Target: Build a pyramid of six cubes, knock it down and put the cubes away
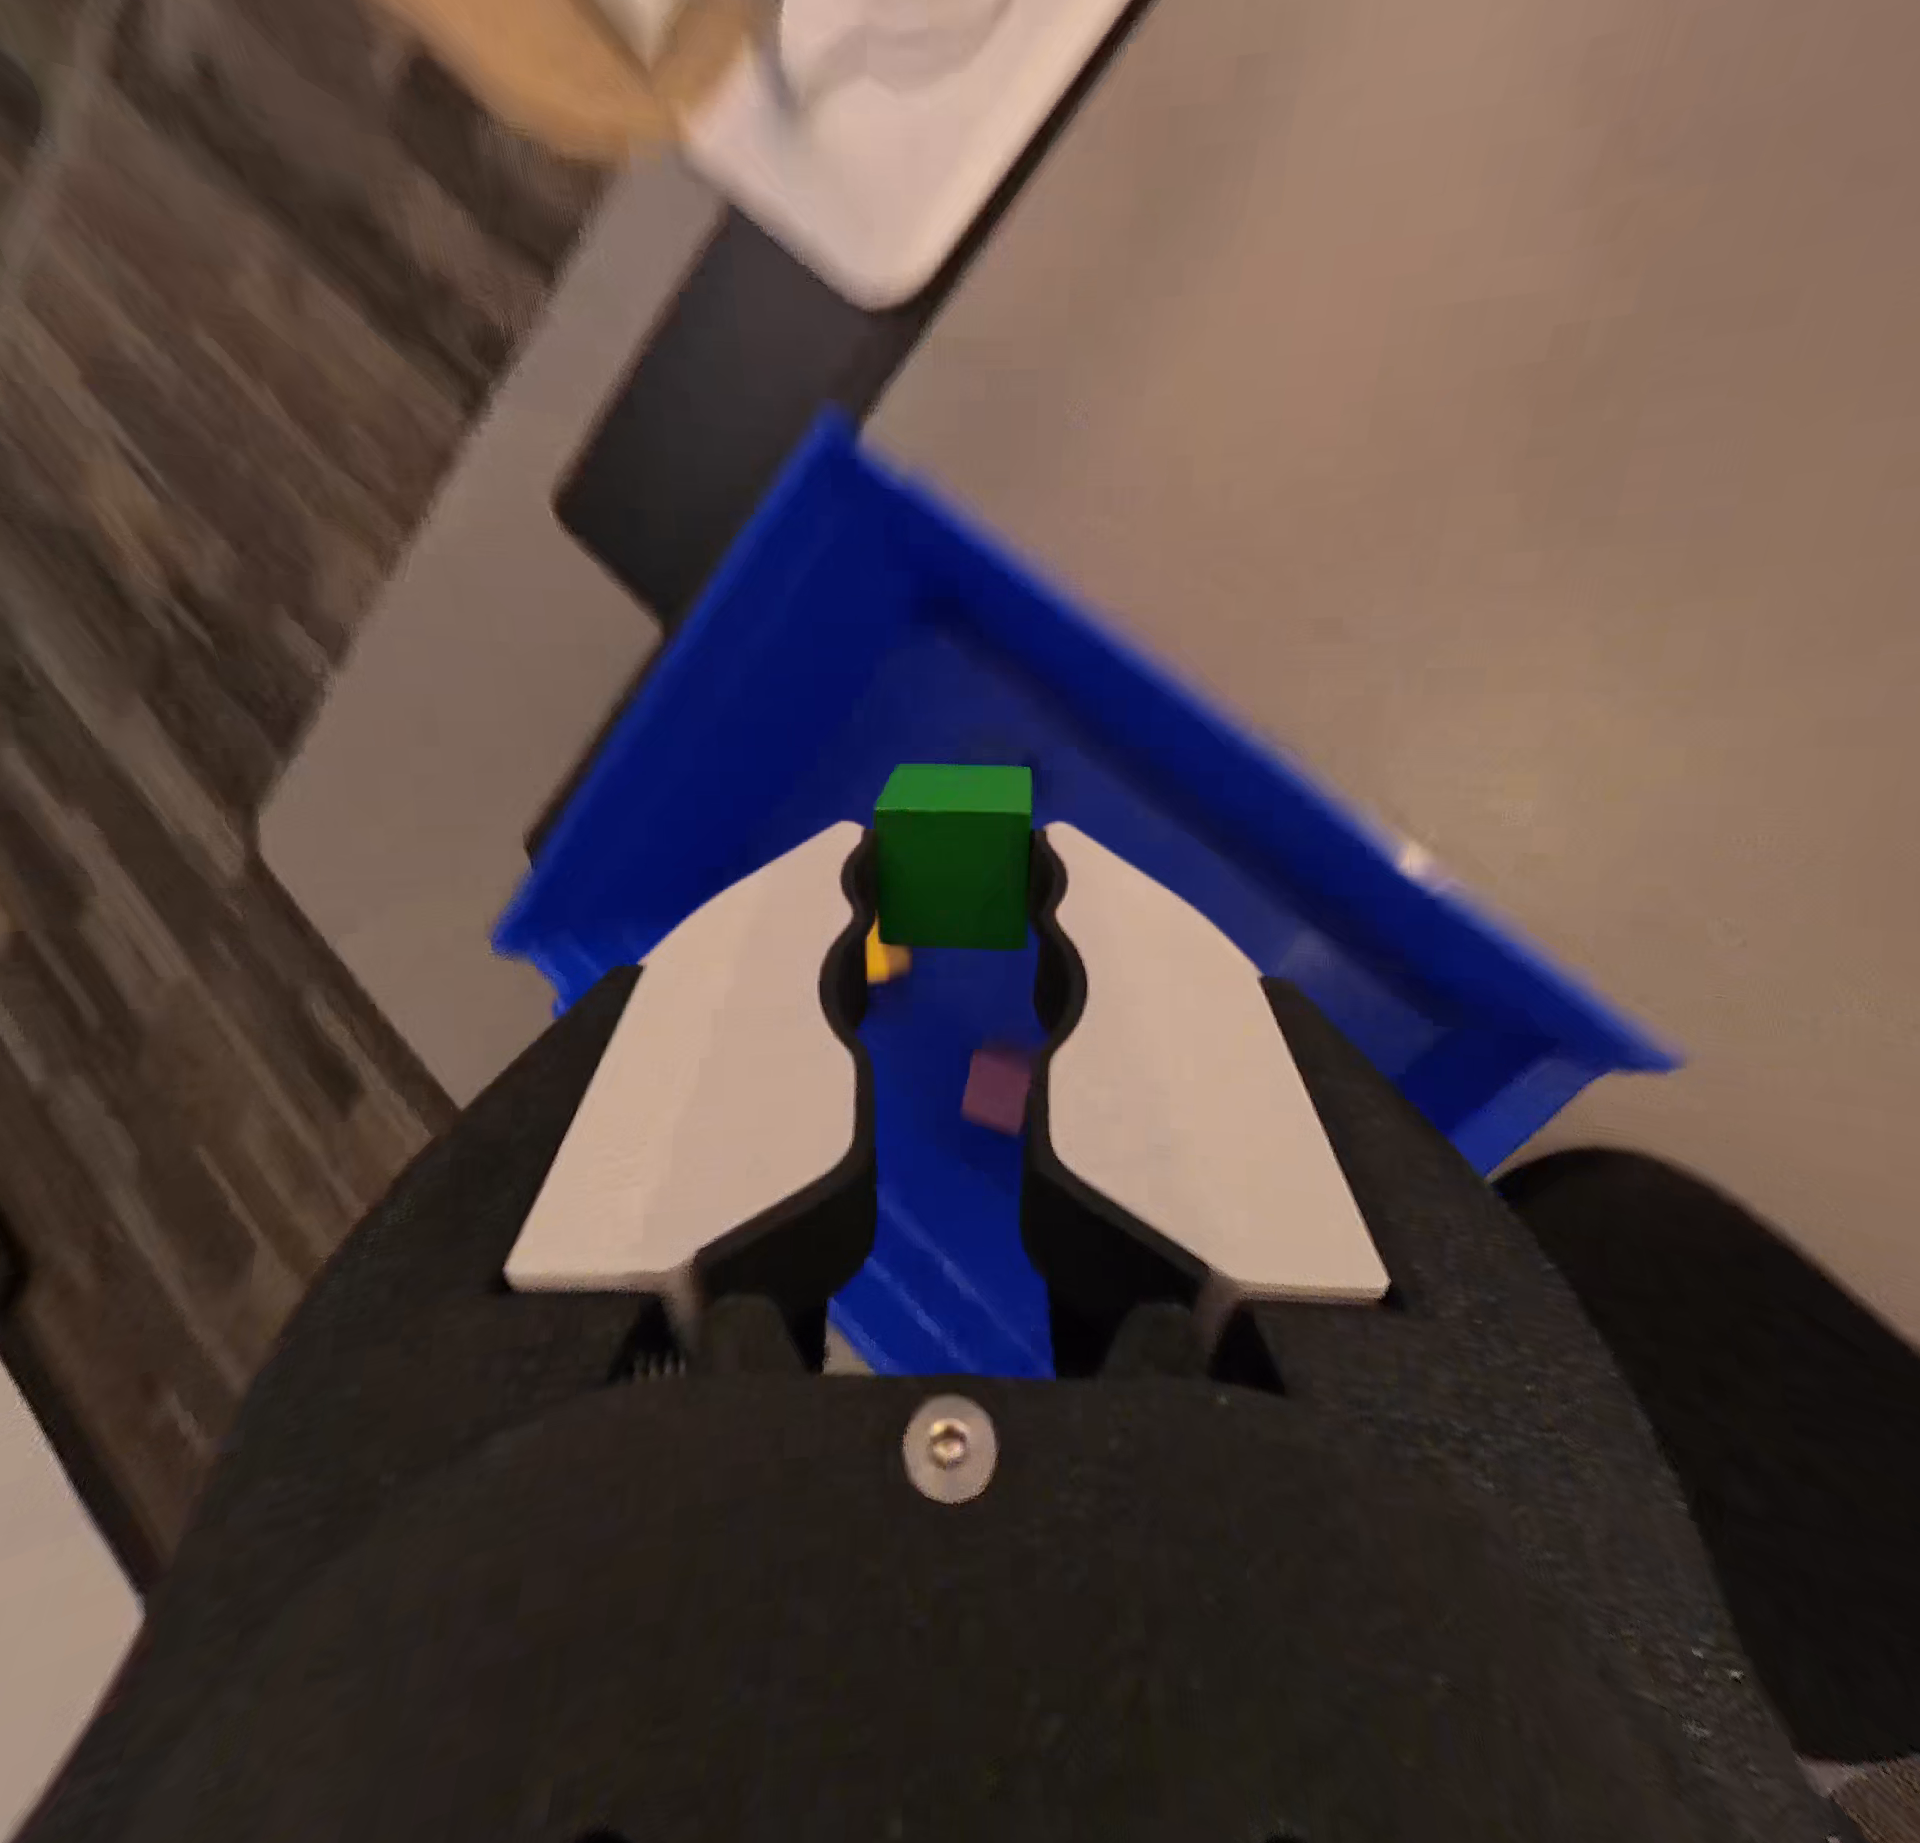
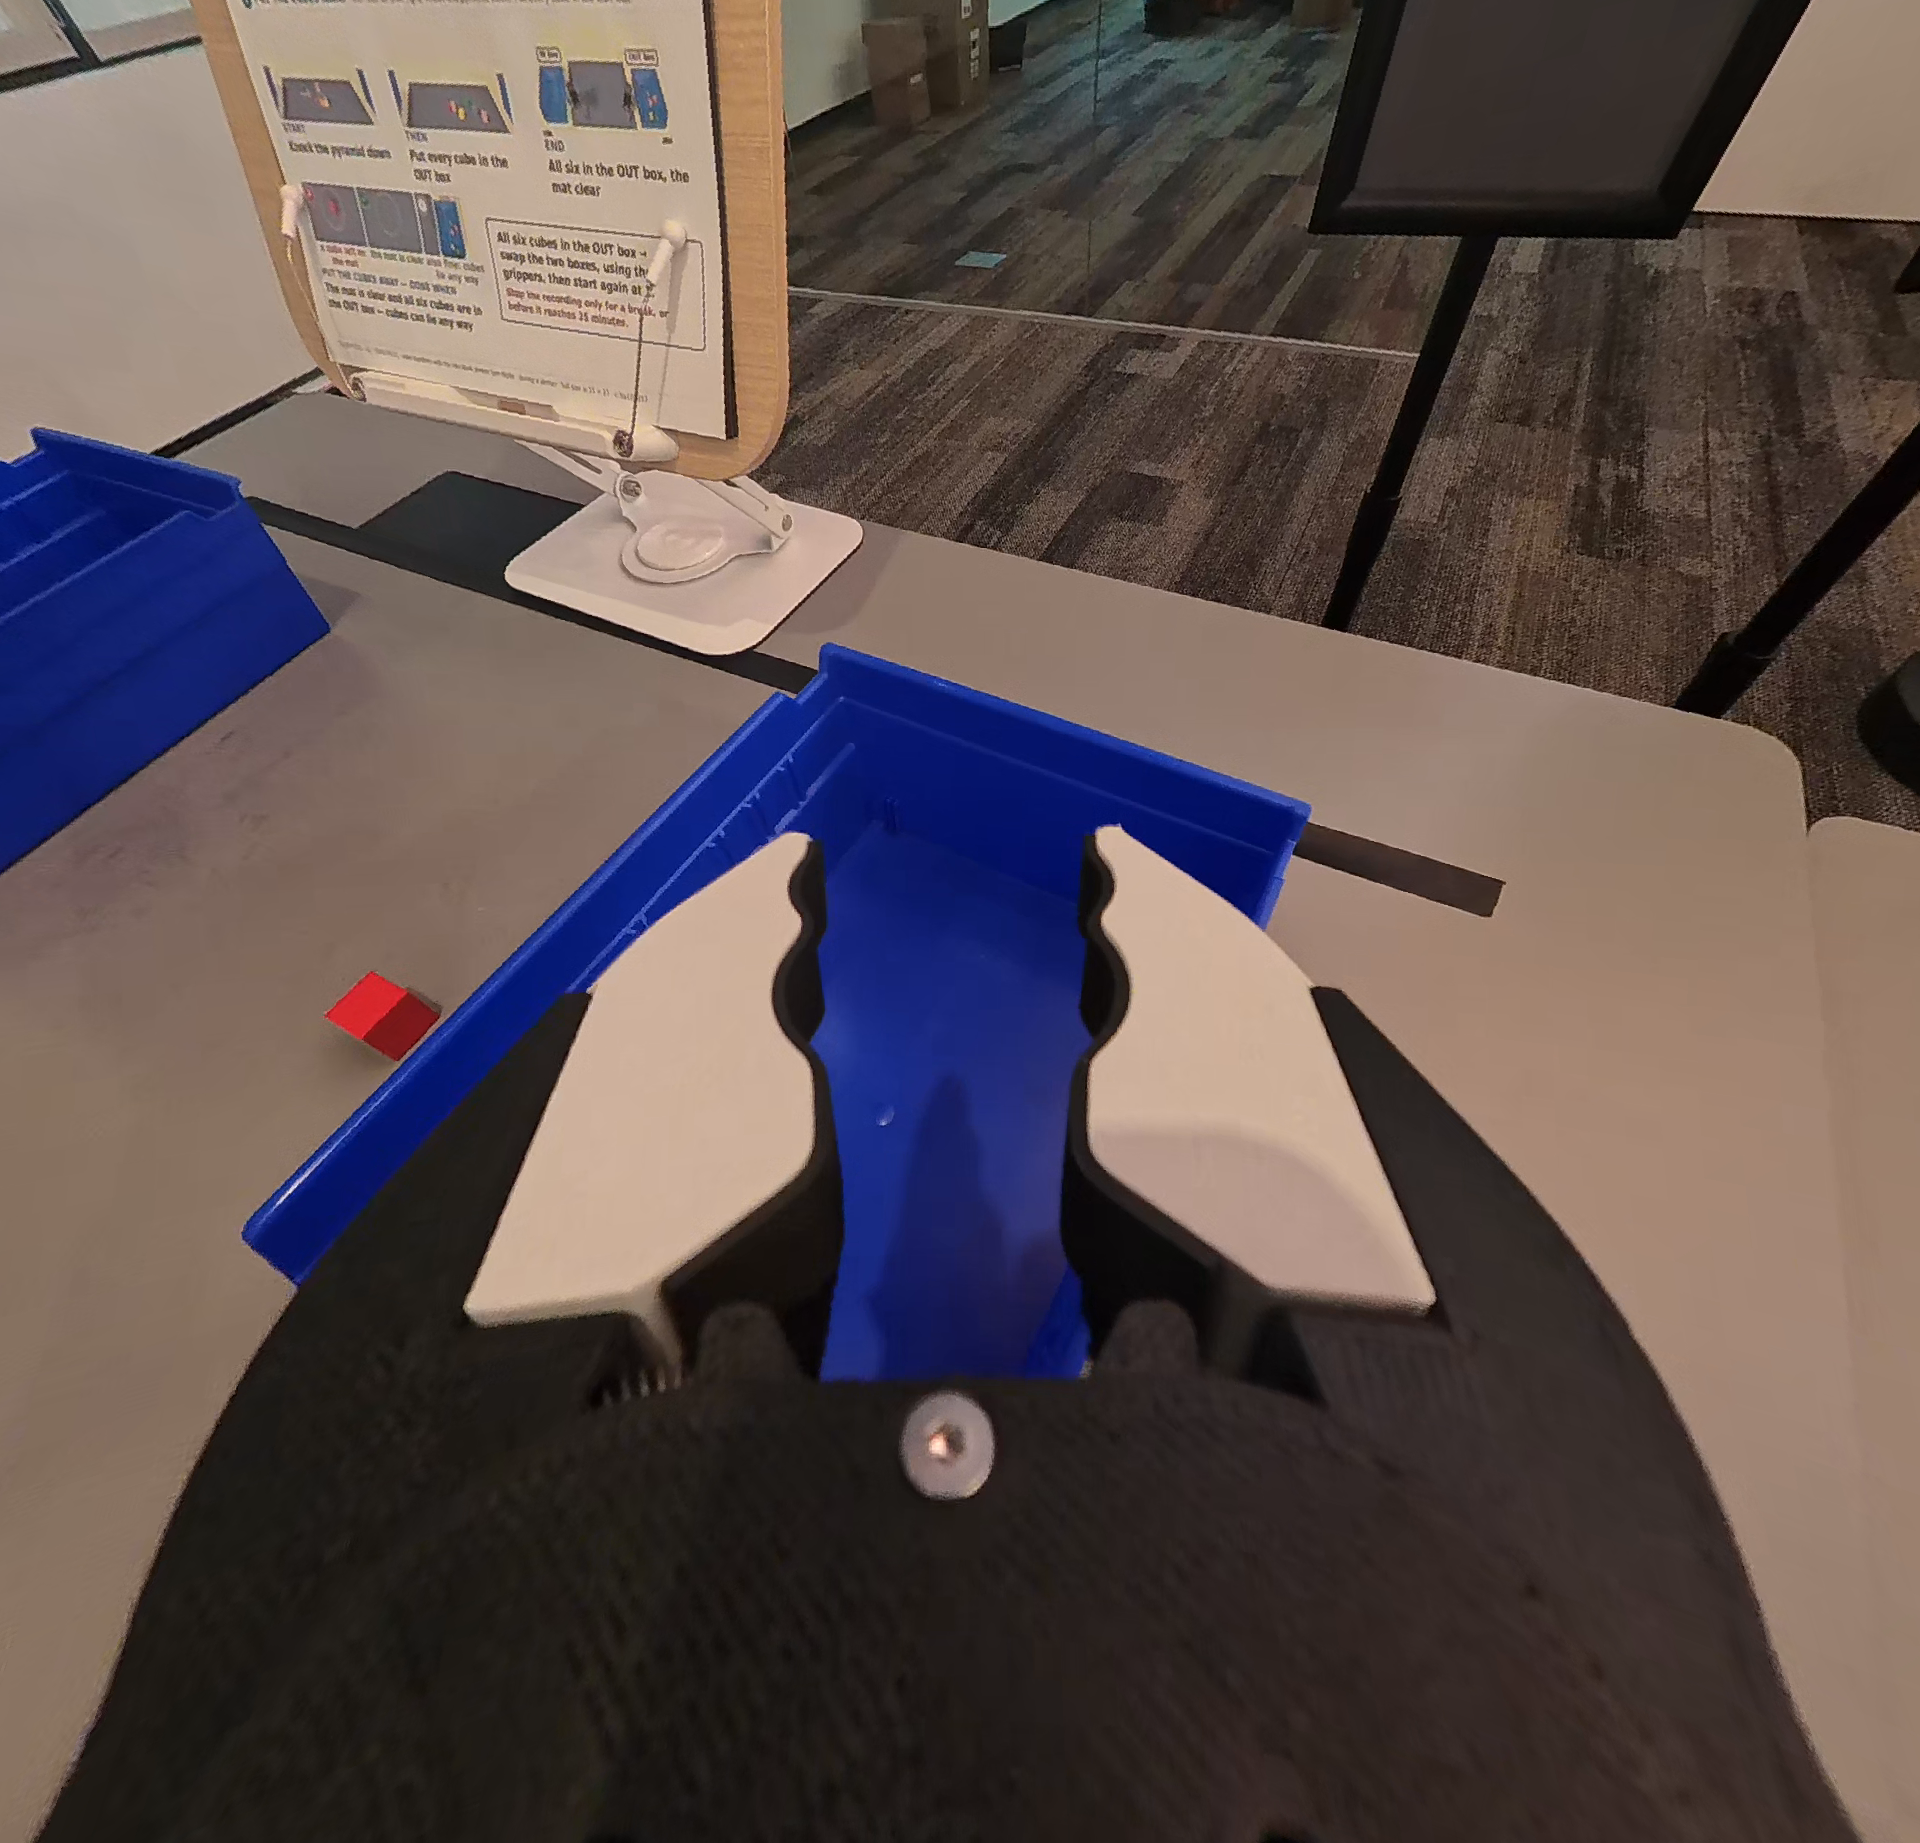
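While the left gripper (image 1: 953, 863) hangs over a blue bin (image 1: 1226, 744), it has a green cube (image 1: 953, 858) pinched between its fingertips, one flat face toward the camera and the top edge roughly level. So the cube sits square in the grip, not cocked. It's a cube, so no real long axis to speak of. Down on the bin floor I can make out a purple cube (image 1: 995, 1089) turned a bit askew, and a sliver of a yellow cube (image 1: 886, 960) mostly hidden behind the left finger. That whole view is motion-blurred, so finer detail is a no-go.

The right gripper (image 2: 948, 889) is spread apart with nothing between the fingers, hovering over the other blue bin (image 2: 997, 744). The strip of floor visible between the fingers is bare blue. This bin runs lengthwise away from the camera, angled slightly right, far wall close to a dark strip (image 2: 1403, 874) on the grey table (image 2: 1507, 1014).

A red cube (image 2: 382, 1012) sits on the table just beside that bin's left wall, apart from it, corner-on to the camera. There's plenty of open tabletop to its left, out to the first bin (image 2: 135, 588) at the left edge. An instruction board on a white stand (image 2: 686, 567) sits beyond, near the table's far edge, and the table's rounded right corner is well clear of the bin.
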{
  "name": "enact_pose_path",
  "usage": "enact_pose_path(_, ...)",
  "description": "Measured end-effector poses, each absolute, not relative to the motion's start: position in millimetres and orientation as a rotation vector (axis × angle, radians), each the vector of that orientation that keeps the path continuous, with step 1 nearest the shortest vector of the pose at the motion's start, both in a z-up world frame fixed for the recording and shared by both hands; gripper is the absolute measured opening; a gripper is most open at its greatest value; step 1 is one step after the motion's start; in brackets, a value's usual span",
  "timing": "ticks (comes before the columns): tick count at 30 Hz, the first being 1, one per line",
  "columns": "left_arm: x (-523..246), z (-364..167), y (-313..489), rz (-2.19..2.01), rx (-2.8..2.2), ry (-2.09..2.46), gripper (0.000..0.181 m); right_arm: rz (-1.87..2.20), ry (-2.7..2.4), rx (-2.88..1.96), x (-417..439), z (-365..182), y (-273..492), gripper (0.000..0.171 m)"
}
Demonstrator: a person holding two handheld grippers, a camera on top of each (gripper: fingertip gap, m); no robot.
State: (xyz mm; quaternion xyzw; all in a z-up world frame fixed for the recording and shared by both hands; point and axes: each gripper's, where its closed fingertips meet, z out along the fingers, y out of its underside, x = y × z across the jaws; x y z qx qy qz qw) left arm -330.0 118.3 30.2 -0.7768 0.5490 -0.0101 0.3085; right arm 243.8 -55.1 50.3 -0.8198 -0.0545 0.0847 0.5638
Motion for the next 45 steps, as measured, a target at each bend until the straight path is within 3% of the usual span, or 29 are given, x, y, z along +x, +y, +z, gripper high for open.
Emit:
enact_pose_path(4, -227.9, 51.1, 54.7, -0.266, -1.874, 1.657, 0.028, 0.193, -0.136, -1.928, 242.4, 52.0, -54.6, 0.048)
enact_pose_path(8, -144.7, -10.1, -9.5, -0.317, -1.732, 1.982, 0.028, 0.189, -0.146, -1.919, 240.1, 55.9, -56.9, 0.048)
enact_pose_path(13, -98.8, -89.5, -34.7, -0.155, -1.667, 2.231, 0.028, 0.203, -0.150, -1.906, 239.2, 57.9, -58.6, 0.048)
enact_pose_path(20, -77.6, -132.3, -33.5, -0.081, -1.659, 2.338, 0.028, 0.216, -0.153, -1.903, 240.4, 57.1, -58.2, 0.048)
enact_pose_path(45, -60.1, -151.6, -30.7, -0.094, -1.694, 2.383, 0.028, 0.231, -0.146, -1.912, 245.8, 52.6, -59.4, 0.049)
